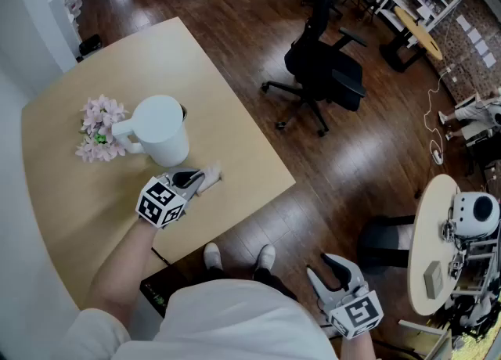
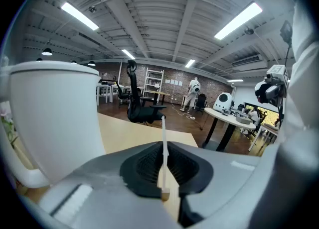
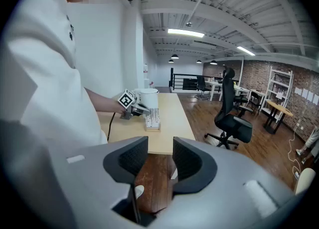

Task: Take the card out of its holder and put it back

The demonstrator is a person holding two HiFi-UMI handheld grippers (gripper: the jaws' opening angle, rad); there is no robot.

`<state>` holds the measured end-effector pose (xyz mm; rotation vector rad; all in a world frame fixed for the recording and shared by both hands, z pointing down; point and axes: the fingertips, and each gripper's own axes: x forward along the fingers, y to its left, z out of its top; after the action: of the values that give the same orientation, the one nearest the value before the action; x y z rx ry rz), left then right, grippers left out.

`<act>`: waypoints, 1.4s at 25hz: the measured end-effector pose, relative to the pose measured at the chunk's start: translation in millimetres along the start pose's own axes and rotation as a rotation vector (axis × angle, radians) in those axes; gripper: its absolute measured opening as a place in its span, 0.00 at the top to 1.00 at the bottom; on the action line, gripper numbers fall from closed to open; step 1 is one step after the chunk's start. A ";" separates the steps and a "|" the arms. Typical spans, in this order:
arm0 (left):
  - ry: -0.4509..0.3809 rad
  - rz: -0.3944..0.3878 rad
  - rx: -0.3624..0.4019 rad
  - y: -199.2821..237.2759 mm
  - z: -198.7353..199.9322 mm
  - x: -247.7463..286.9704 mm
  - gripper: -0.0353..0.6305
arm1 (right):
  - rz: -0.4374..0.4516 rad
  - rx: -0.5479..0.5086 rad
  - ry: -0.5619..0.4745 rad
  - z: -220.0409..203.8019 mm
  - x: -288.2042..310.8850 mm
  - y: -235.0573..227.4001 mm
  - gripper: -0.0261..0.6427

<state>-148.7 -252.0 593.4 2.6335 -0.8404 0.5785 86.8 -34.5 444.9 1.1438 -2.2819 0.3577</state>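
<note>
Left gripper (image 1: 192, 181): jaws closed flat on the card (image 2: 163, 138). In the left gripper view the card shows edge-on, a thin stiff white strip standing upright between my ribbed black pads (image 2: 144, 166). Its lower end meets a small pale wooden block, the holder (image 2: 163, 193).

Right gripper view: the card stands upright on the holder, a low light-wood bar resting on the table (image 1: 94, 194). My left jaws take it from its 9 o'clock side. I cannot tell whether the card is fully seated in the slot.

Head view: the card lies at 3 o'clock from my left gripper, near the table's front corner. Table top is smooth tan wood, matte.

A pitcher (image 1: 162, 130) sits at 11 o'clock from the left gripper, close by. It is white, glossy and cylindrical, with a loop handle on its 9 o'clock side. It fills the left third of the left gripper view.

Pink flowers (image 1: 98, 127), soft small petals and some green, lie at 9 o'clock of the pitcher, touching or just beside it.

Right gripper (image 1: 322, 266): at 5 o'clock in the head view, off the table and well apart from the card. Its jaws stand apart with nothing between the dark textured pads; only the dark glossy plank floor (image 1: 352, 155) shows through the gap.
</note>
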 end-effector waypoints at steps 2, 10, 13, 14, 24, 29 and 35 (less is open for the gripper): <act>-0.025 0.007 0.015 0.6 10.4 -8.2 0.92 | 0.004 0.000 0.007 -0.8 0.4 2.0 0.72; -0.164 0.092 0.043 -5.1 56.1 -65.8 0.92 | 0.083 -0.044 -0.009 1.8 12.5 12.3 0.72; -0.197 0.149 0.043 -11.6 65.7 -96.0 0.92 | 0.122 -0.077 -0.042 8.7 15.3 12.8 0.72; -0.205 0.171 0.044 -14.2 68.2 -106.0 0.92 | 0.134 -0.087 -0.051 9.8 14.4 12.2 0.72; -0.218 0.406 -0.007 -81.3 59.5 -189.0 0.92 | 0.264 -0.158 -0.134 -6.9 -18.7 -8.1 0.72; -0.223 0.492 -0.066 -140.2 39.7 -209.8 0.92 | 0.336 -0.225 -0.150 -23.9 -45.5 -17.3 0.72; -0.238 0.578 -0.130 -206.0 16.4 -227.4 0.92 | 0.429 -0.277 -0.158 -42.8 -66.0 -21.3 0.72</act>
<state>-189.1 9.9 437.8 2.3543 -1.6735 0.3235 151.0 15.5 440.6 0.5579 -2.6122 0.1047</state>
